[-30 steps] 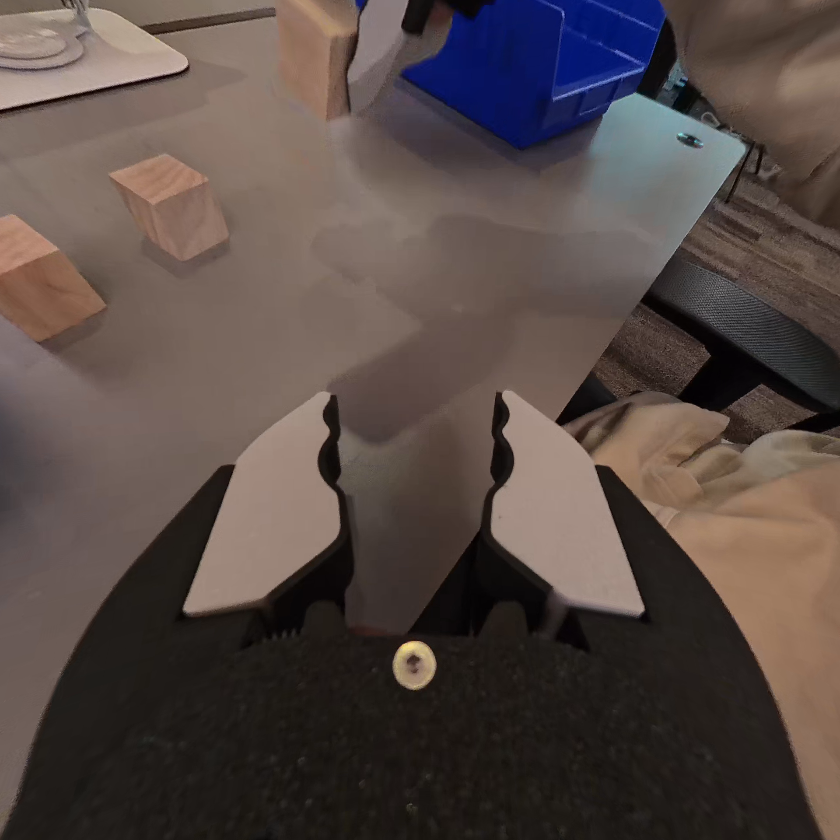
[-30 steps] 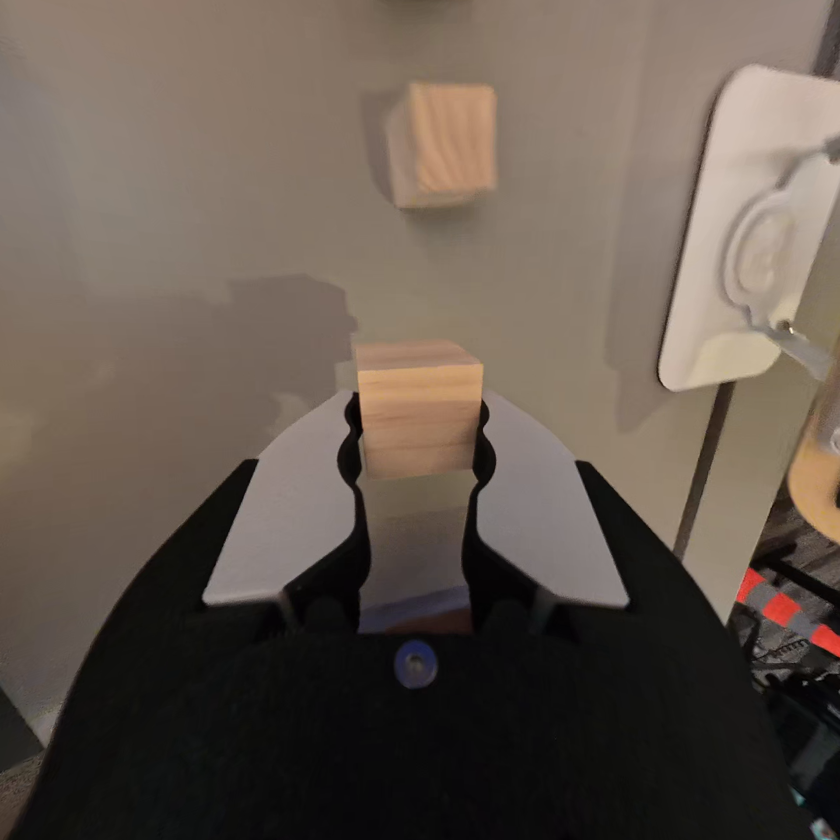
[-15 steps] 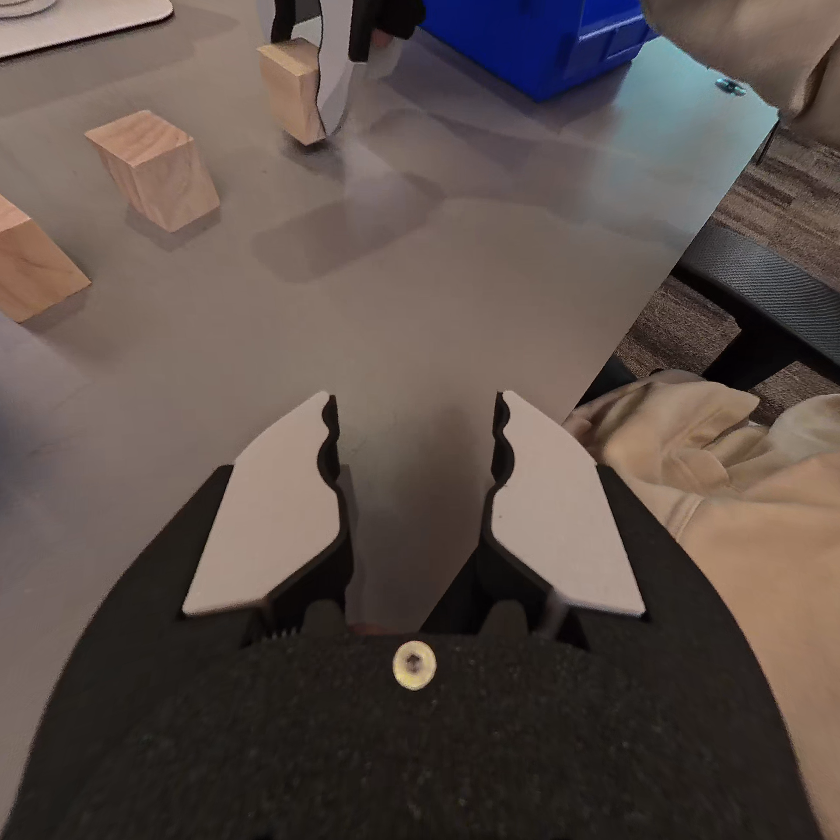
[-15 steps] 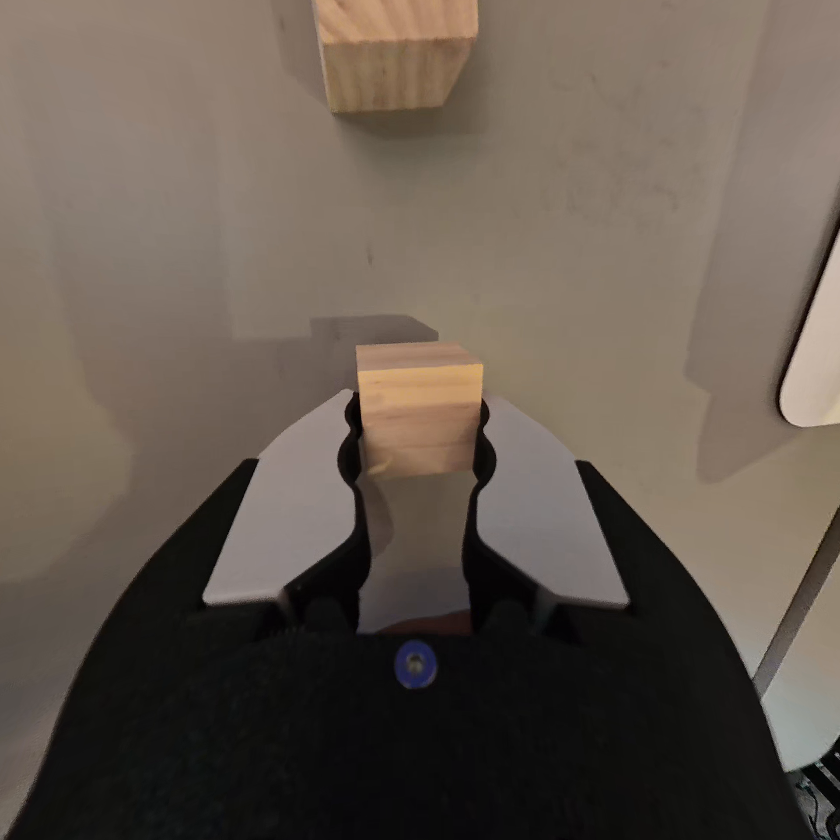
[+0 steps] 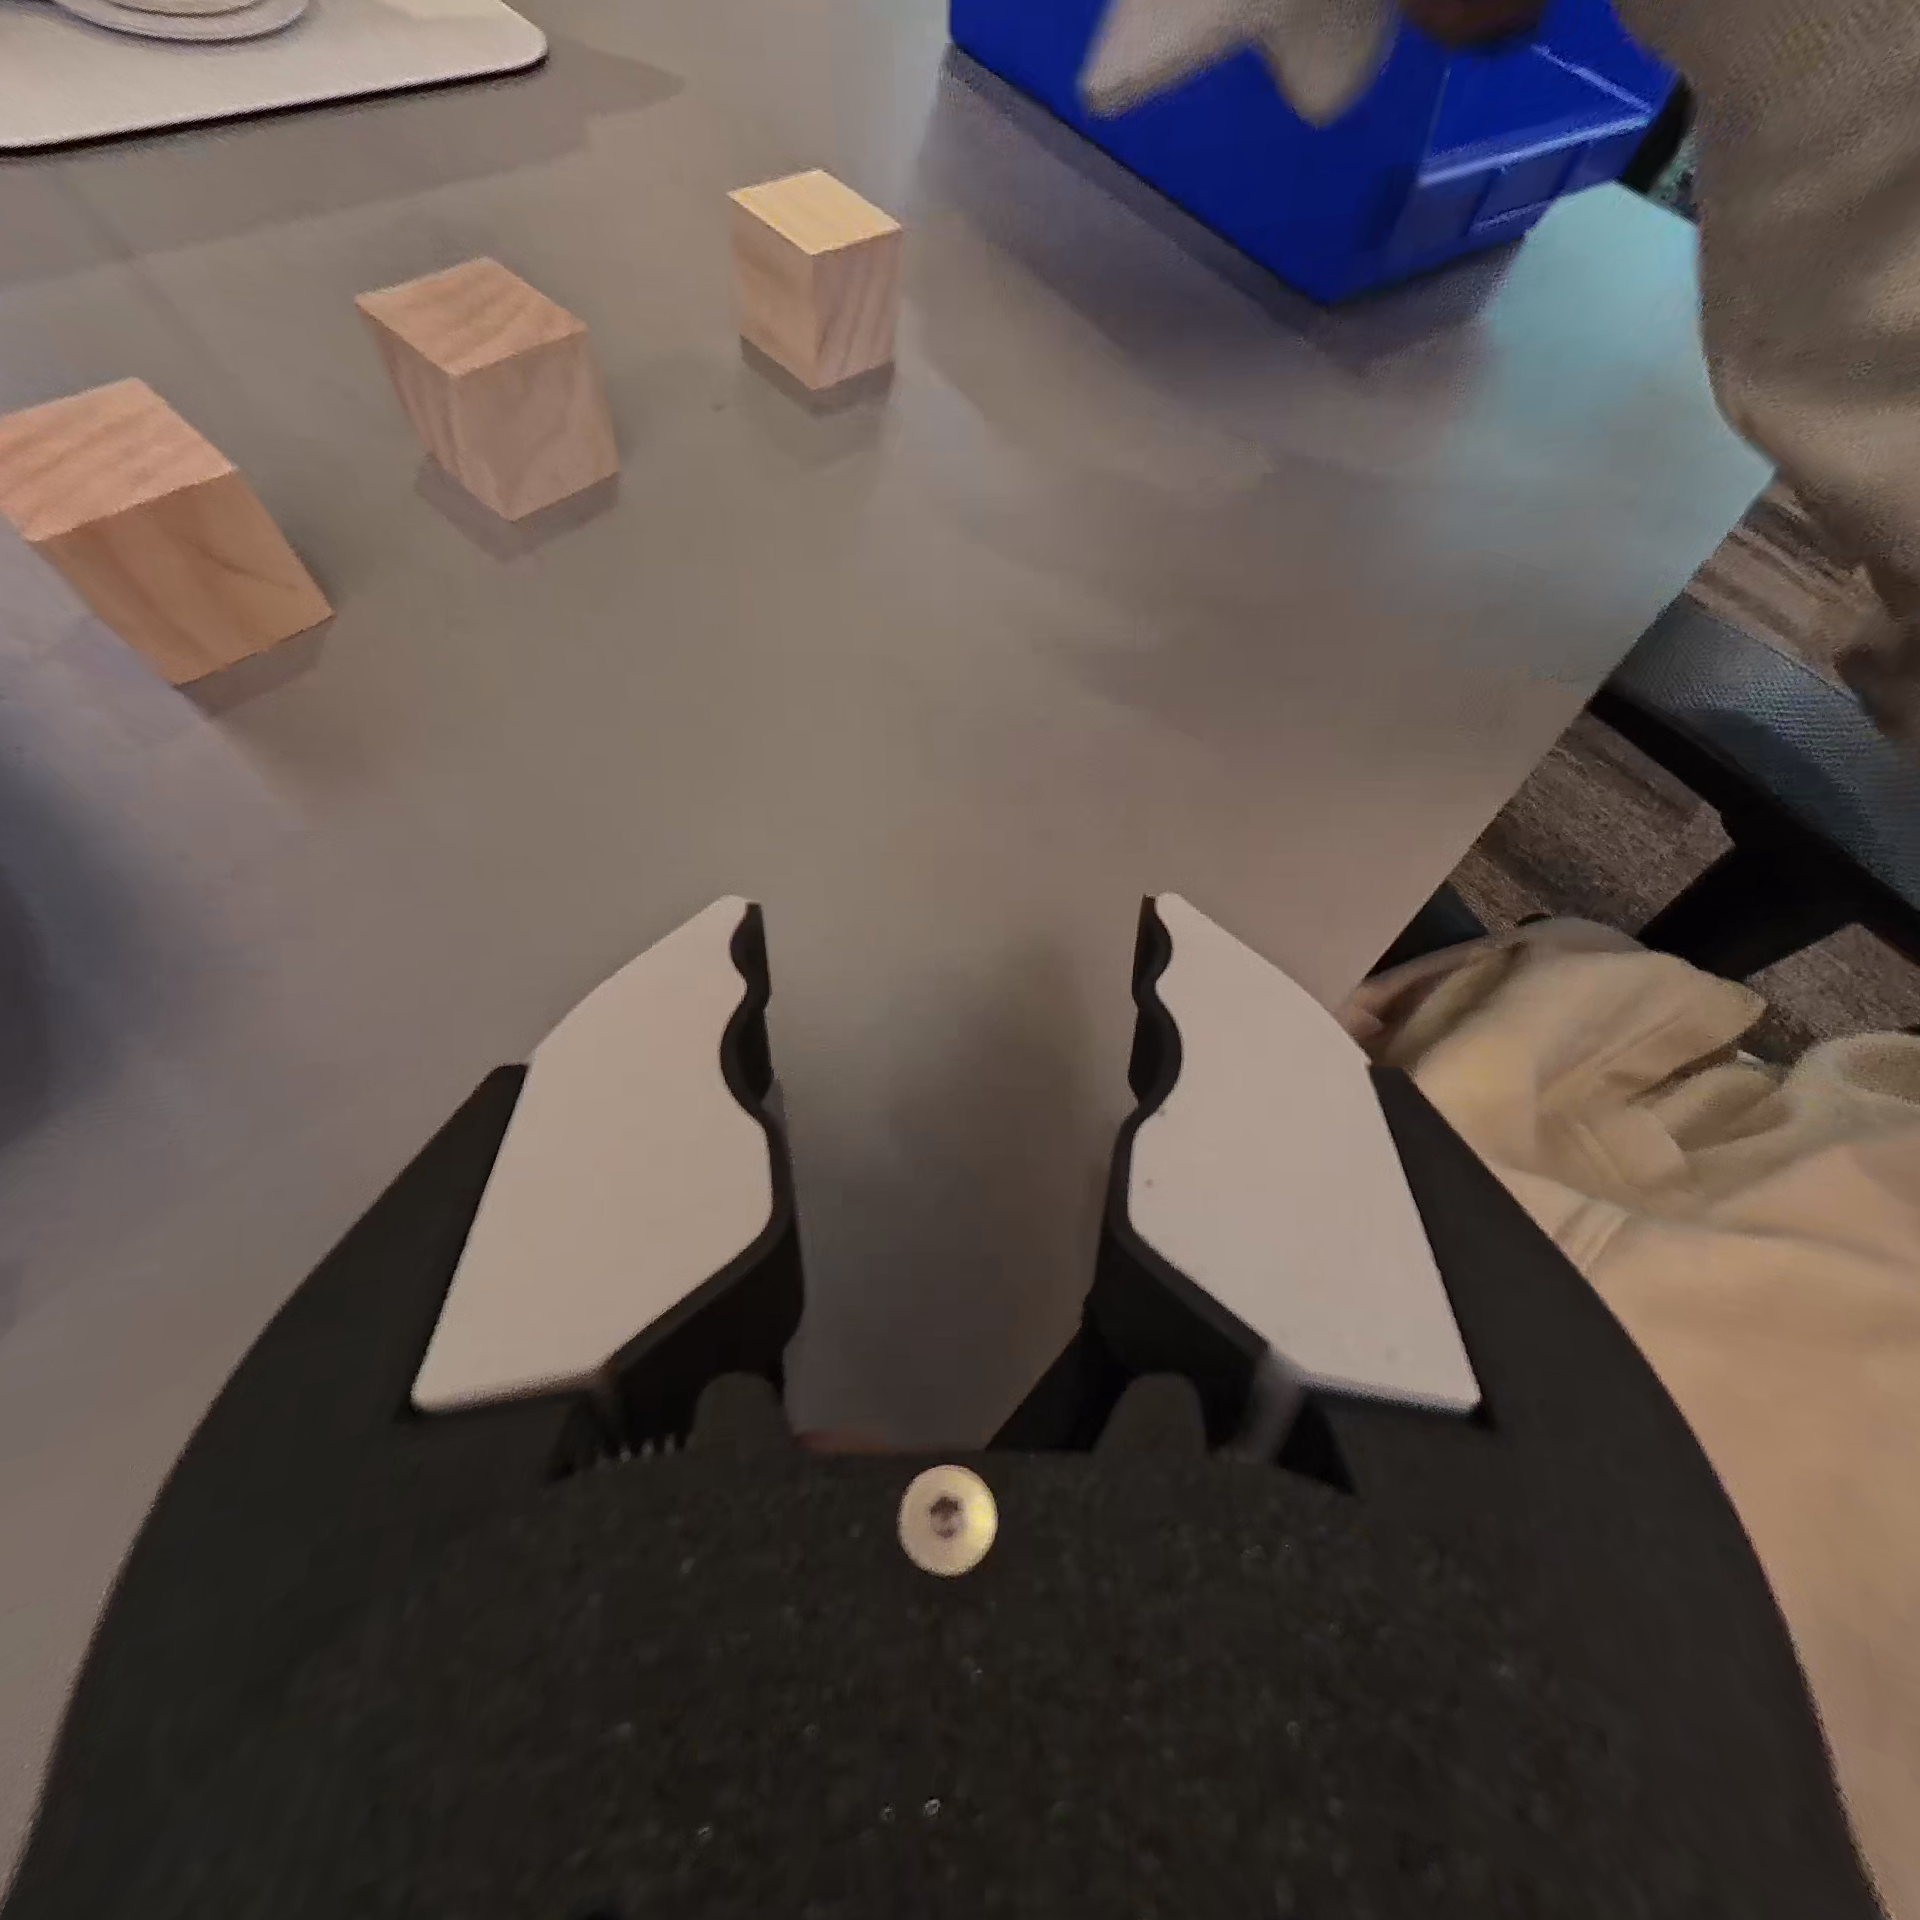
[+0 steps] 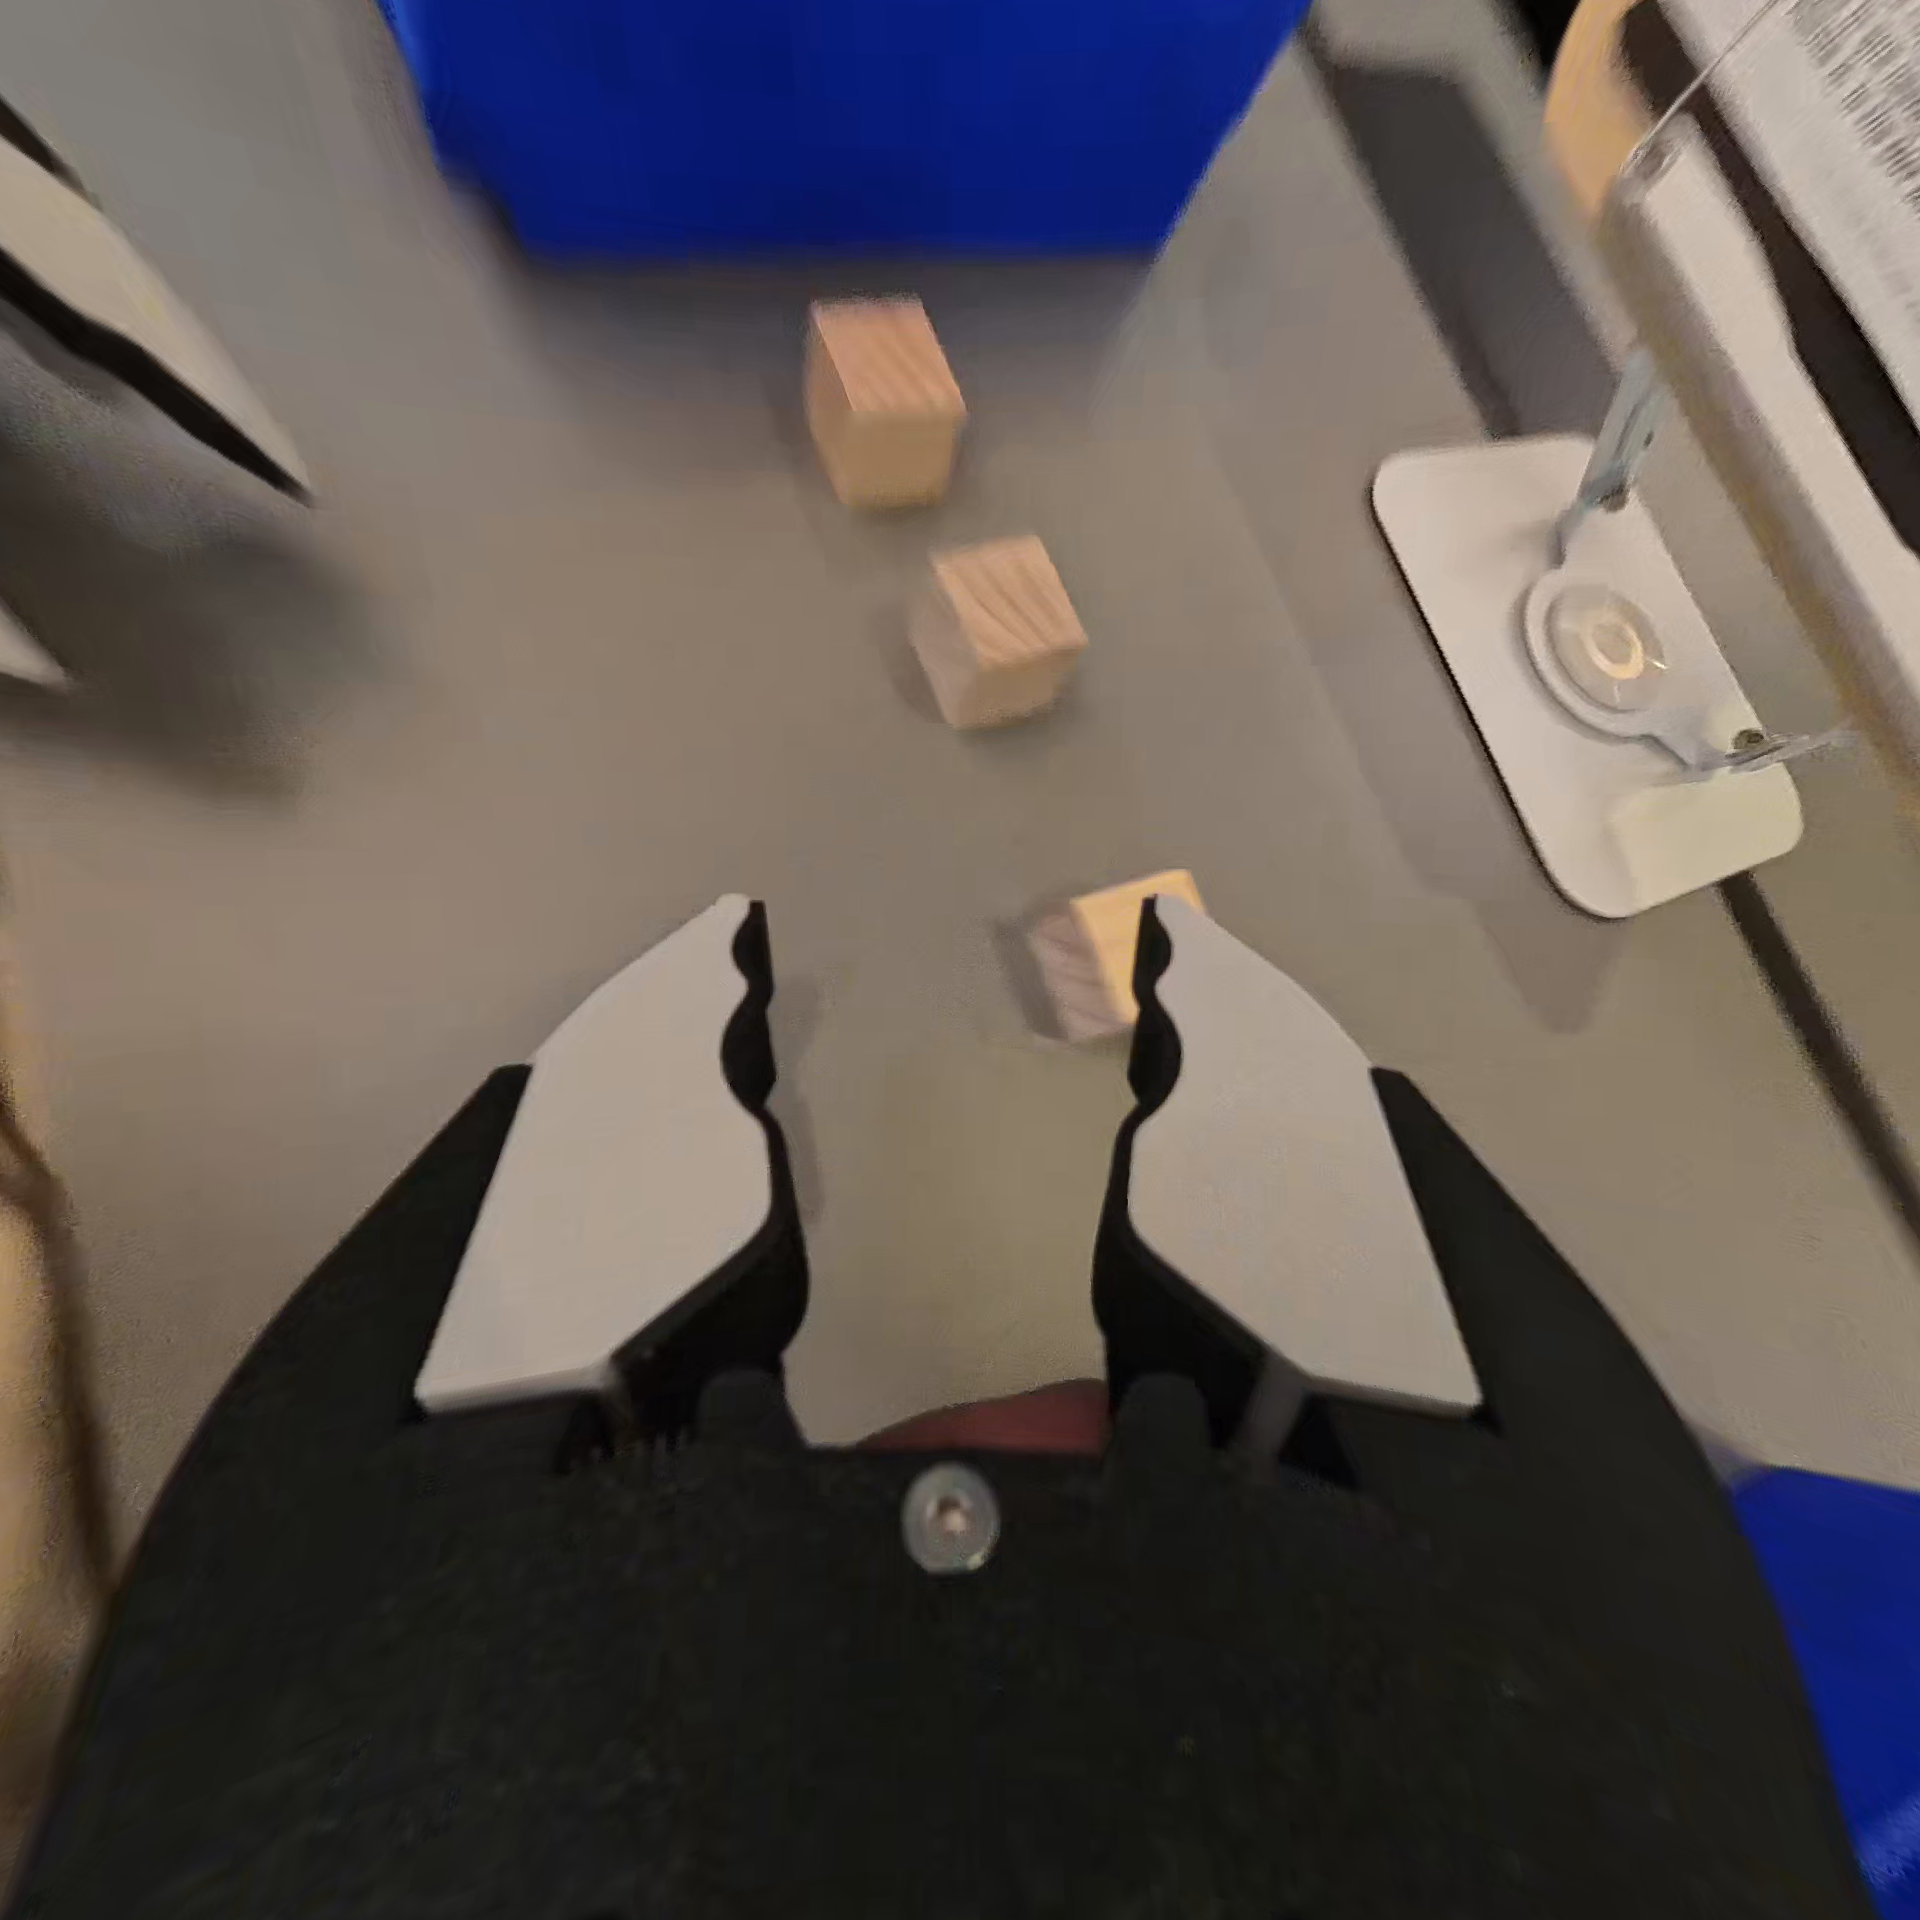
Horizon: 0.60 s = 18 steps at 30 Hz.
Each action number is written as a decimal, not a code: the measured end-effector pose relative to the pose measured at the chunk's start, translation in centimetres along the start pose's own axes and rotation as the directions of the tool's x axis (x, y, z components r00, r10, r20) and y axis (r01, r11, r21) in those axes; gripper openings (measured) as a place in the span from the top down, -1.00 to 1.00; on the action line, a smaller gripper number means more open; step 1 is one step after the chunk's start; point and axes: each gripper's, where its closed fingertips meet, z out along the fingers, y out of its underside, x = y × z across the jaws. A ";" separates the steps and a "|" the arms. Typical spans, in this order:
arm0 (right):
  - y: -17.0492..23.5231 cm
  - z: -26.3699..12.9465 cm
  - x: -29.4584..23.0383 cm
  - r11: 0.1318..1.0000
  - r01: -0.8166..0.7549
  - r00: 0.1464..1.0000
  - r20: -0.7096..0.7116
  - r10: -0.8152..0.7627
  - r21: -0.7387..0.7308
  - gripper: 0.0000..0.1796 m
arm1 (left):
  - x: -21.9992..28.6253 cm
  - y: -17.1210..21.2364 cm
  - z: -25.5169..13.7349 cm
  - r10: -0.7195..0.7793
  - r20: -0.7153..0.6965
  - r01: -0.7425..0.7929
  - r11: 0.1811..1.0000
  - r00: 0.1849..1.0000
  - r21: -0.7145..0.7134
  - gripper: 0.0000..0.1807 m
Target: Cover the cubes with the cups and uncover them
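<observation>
Three wooden cubes stand in a row on the grey table (image 5: 935, 644). In the left wrist view they are at the far middle (image 5: 816, 281), left of it (image 5: 488, 384) and at the left edge (image 5: 156, 530). In the right wrist view they run away from me: near (image 6: 1086, 966), middle (image 6: 997, 629), far (image 6: 883, 400). My left gripper (image 5: 951, 914) is open and empty, low over the table's near edge. My right gripper (image 6: 945, 914) is open and empty, above the table, its right finger hiding part of the near cube. No cup shows in either view.
A blue bin (image 5: 1299, 156) sits at the table's far right corner; a blurred blue shape (image 6: 831, 125) lies beyond the cubes. A white stand base (image 6: 1558, 665) sits by the table edge. A beige sleeve (image 5: 1662, 1195) and a chair (image 5: 1766, 748) are to the right.
My right gripper has opened, left its cube standing on the table as the third in the row, and pulled back and up. My left gripper stays open and has barely moved.
</observation>
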 end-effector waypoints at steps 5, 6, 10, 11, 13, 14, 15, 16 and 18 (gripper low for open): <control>3.0 -1.5 -7.3 0.856 -0.412 0.903 0.010 0.430 0.313 0.30 | -0.9 0.8 0.4 -0.027 0.059 0.029 0.999 0.998 -0.044 0.24; 4.0 -1.5 -8.2 0.819 -0.466 0.871 0.008 0.492 0.334 0.31 | -1.1 1.2 0.5 -0.026 0.077 0.031 0.997 0.997 -0.066 0.23; 5.1 -3.4 -9.7 0.786 -0.492 0.843 -0.021 0.537 0.374 0.32 | -1.3 1.9 0.1 -0.029 0.175 0.052 0.990 0.984 -0.130 0.21; 5.2 -3.9 -10.0 0.782 -0.494 0.841 -0.022 0.541 0.381 0.32 | -1.1 1.3 -0.5 -0.024 0.193 0.048 0.991 0.981 -0.122 0.25; 5.3 -4.4 -10.4 0.772 -0.485 0.843 -0.015 0.538 0.410 0.34 | -1.1 -0.9 -2.6 -0.028 0.225 0.046 0.996 0.974 -0.075 0.36; 5.5 -4.4 -10.5 0.766 -0.496 0.837 -0.008 0.547 0.409 0.34 | -2.0 -2.3 -4.2 -0.041 0.273 0.054 0.998 0.961 -0.043 0.42; 5.6 -4.3 -11.0 0.768 -0.508 0.838 0.017 0.546 0.390 0.34 | -3.5 -3.9 -5.8 -0.059 0.332 0.067 0.998 0.941 -0.013 0.44; 5.5 -4.3 -11.4 0.776 -0.506 0.845 0.038 0.533 0.376 0.33 | -5.1 -5.2 -7.3 -0.067 0.380 0.076 0.997 0.922 -0.007 0.44; 5.2 -5.1 -11.6 0.782 -0.483 0.857 0.031 0.514 0.393 0.33 | -9.2 -6.9 -9.1 -0.061 0.458 0.100 0.993 0.887 -0.062 0.34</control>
